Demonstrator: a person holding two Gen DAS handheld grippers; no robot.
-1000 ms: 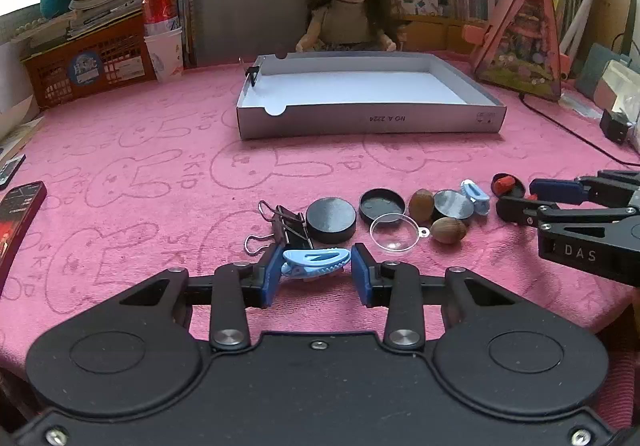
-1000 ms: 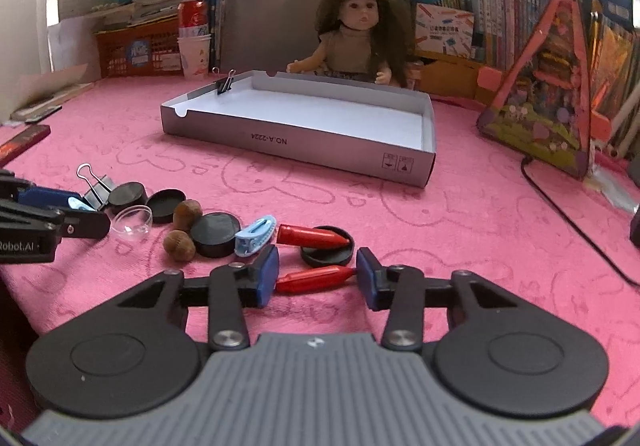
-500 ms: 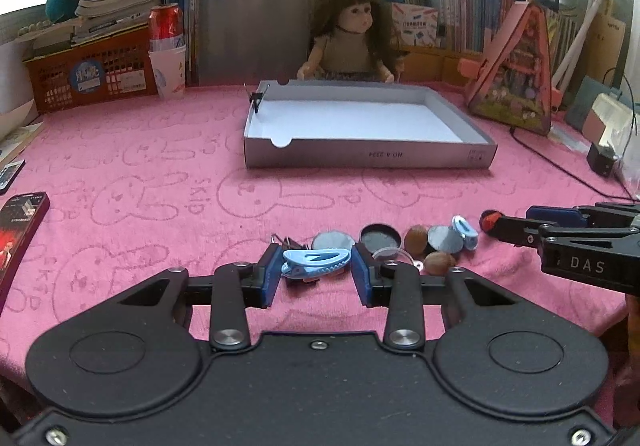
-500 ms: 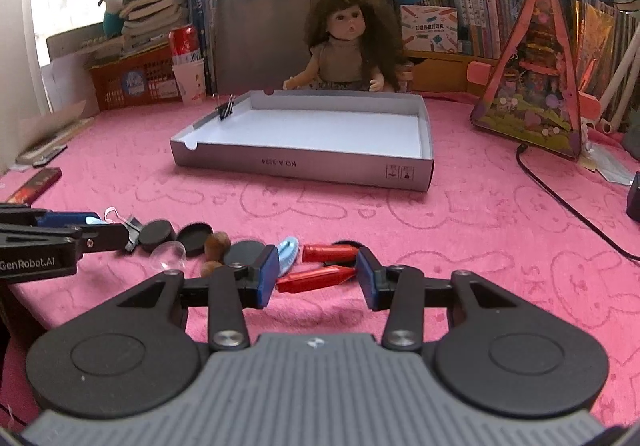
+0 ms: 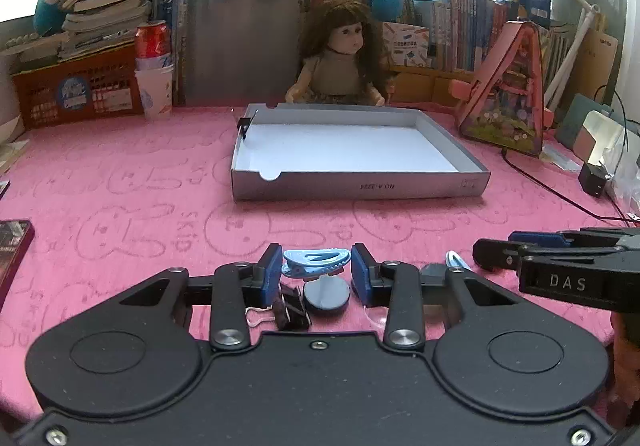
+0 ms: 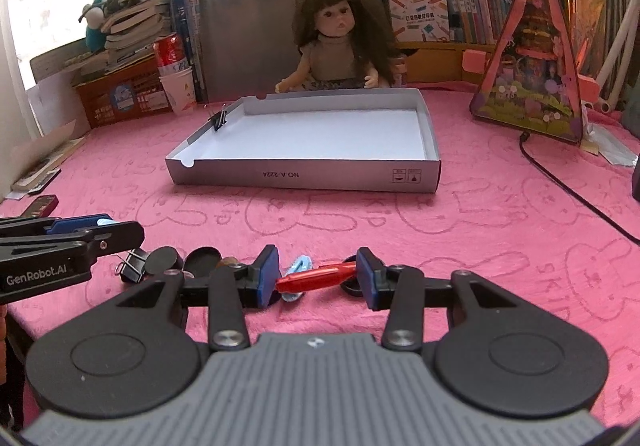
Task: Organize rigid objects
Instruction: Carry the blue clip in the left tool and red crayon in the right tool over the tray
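The grey tray sits mid-worktop, well beyond my claws. My left claw pinches a blue clip; my right claw pinches a red clip only by its ends, so I reckon it could twist loose in transit.

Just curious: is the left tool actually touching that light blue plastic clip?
Touching. The left wrist view shows the left tool pads pressed against both ends of the light blue plastic clip.
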